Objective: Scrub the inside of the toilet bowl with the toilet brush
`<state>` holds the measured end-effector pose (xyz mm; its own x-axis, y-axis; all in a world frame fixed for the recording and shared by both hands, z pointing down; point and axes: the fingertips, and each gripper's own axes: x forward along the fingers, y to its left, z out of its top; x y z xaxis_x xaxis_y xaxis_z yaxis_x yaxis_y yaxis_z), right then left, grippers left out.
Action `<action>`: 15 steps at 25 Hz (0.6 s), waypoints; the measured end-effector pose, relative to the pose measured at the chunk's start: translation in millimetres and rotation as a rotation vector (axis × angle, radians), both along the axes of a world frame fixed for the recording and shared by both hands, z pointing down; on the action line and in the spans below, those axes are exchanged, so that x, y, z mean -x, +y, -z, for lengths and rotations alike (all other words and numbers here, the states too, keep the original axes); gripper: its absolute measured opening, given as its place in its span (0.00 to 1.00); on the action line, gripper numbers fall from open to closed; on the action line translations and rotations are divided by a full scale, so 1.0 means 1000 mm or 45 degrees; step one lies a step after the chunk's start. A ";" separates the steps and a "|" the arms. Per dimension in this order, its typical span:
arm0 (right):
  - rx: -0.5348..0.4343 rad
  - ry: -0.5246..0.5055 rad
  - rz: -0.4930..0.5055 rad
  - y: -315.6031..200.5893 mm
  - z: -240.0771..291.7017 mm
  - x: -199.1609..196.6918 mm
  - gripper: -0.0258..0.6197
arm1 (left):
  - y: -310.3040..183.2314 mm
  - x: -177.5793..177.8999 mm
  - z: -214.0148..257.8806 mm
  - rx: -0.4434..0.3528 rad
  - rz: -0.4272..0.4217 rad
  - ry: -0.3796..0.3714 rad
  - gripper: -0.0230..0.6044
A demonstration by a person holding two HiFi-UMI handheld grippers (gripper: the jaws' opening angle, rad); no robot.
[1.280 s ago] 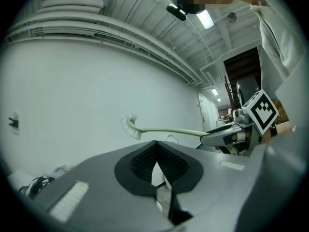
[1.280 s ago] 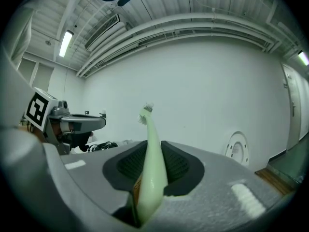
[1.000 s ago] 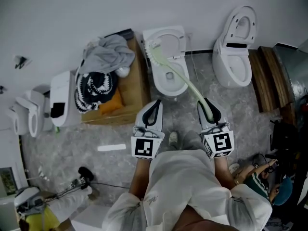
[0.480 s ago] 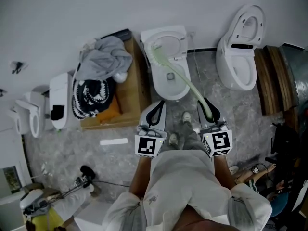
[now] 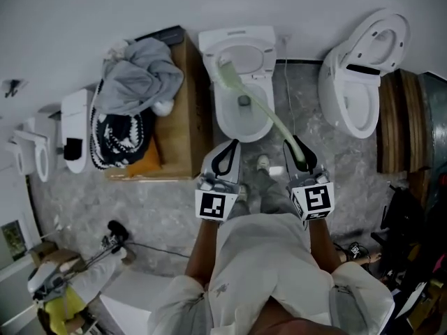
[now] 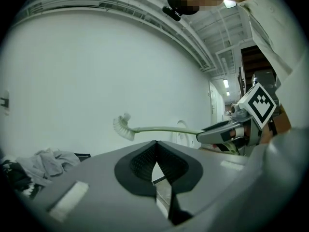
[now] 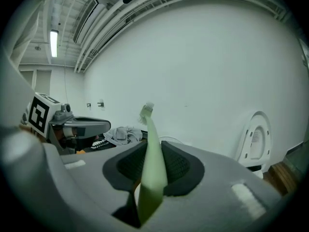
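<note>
Right gripper (image 5: 299, 156) stays clamped on the brush (image 5: 226, 72) handle; left gripper (image 5: 225, 160) is closed, empty. Person has stepped closer, so the brush head now hangs over the bowl (image 5: 222, 117) — raised, not yet scrubbing, I judge.

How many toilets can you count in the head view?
3: the middle toilet, under the toilet brush; the right toilet, lid raised; the small left toilet at the far edge. The white unit beside it may be a fourth.
</note>
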<state>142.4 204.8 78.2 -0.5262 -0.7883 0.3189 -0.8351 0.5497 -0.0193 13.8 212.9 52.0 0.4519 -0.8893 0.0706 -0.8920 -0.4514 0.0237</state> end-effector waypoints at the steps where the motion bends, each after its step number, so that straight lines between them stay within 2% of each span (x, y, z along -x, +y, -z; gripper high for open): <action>1: 0.011 0.002 0.012 -0.009 -0.005 -0.002 0.18 | -0.009 -0.002 -0.007 0.018 0.014 -0.002 0.07; 6: 0.070 -0.018 0.071 -0.043 -0.034 -0.002 0.18 | -0.044 -0.001 -0.037 0.096 0.105 0.017 0.07; 15: 0.208 0.020 0.112 -0.083 -0.114 -0.004 0.18 | -0.090 0.008 -0.110 0.191 0.170 -0.017 0.07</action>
